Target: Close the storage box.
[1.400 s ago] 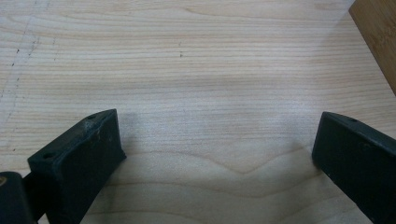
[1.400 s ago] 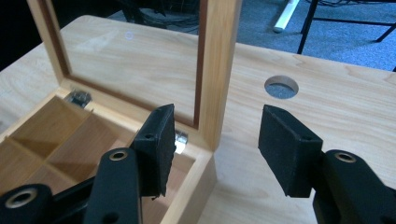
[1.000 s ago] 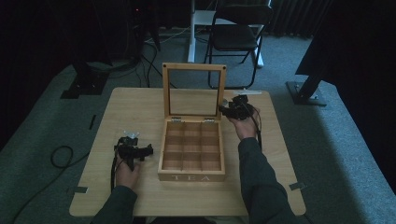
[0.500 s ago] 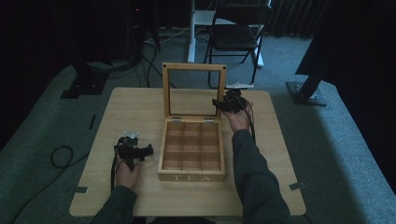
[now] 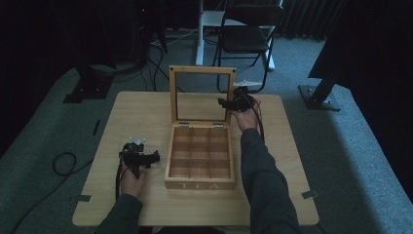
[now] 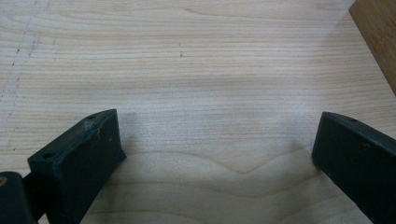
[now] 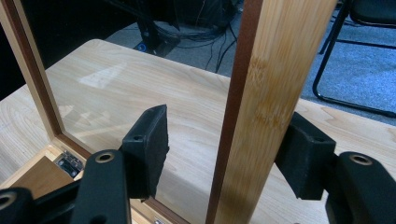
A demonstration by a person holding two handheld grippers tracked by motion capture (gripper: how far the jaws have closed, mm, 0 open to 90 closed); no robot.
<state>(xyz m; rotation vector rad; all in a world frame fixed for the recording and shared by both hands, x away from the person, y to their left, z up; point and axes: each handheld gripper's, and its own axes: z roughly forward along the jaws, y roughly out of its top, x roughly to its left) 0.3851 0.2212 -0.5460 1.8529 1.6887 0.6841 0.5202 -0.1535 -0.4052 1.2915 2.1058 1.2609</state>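
A wooden tea box [image 5: 199, 184] with several empty compartments stands mid-table, its glass-paned lid [image 5: 202, 70] upright. My right gripper [image 5: 228, 104] is at the lid's right edge, open. In the right gripper view the lid's right frame rail [image 7: 266, 93] stands between the jaws of the right gripper [image 7: 229, 144], with a gap to the left jaw. My left gripper [image 5: 155, 158] rests on the table left of the box, open and holding nothing. In the left gripper view the left gripper [image 6: 215, 149] hangs over bare wood, with the box's side [image 6: 378, 37] at the top right.
The light wooden table [image 5: 136, 112] has bare room left and right of the box. A black chair [image 5: 248, 34] stands behind the table. A dark stand base [image 5: 321, 95] sits on the floor at right. A cable loop [image 5: 63, 163] lies on the floor at left.
My right gripper has moved left and slightly away from me, bringing its jaws around the lid's right frame rail. The left gripper and the box have not moved.
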